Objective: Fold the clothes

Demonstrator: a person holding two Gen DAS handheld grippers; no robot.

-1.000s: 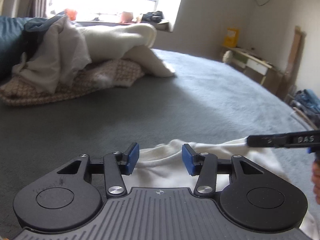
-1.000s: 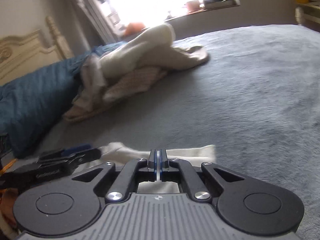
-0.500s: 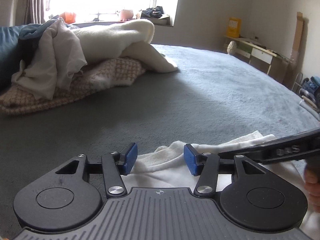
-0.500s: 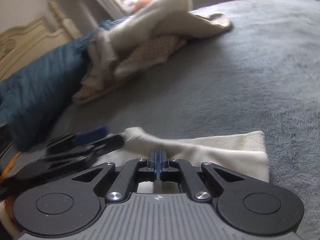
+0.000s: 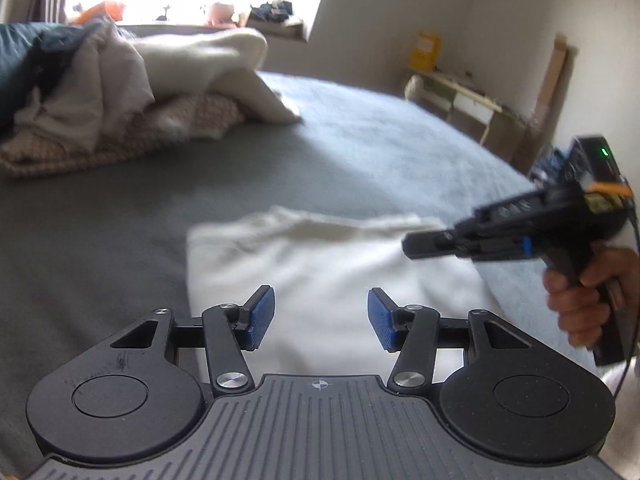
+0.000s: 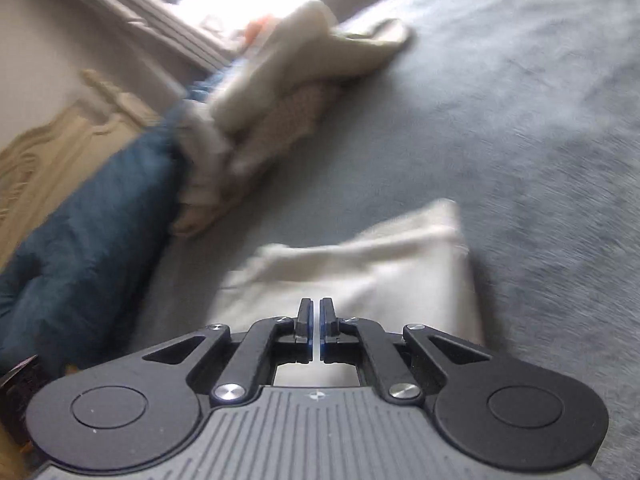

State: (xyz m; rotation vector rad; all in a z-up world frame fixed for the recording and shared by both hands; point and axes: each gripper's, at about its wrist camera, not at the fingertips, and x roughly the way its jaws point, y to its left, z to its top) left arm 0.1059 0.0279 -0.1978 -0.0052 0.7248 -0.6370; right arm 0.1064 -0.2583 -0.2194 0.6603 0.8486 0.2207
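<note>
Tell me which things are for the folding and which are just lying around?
For the folding:
white cloth, folded on the grey bed
left gripper, open above it
right gripper, shut
pile of clothes, probably waiting

Just lying around:
blue blanket
yellow box
shelf
things on the windowsill

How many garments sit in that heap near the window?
3 that I can tell apart: a cream one on top, a beige one draped left, a patterned knit underneath. More may be hidden.
</note>
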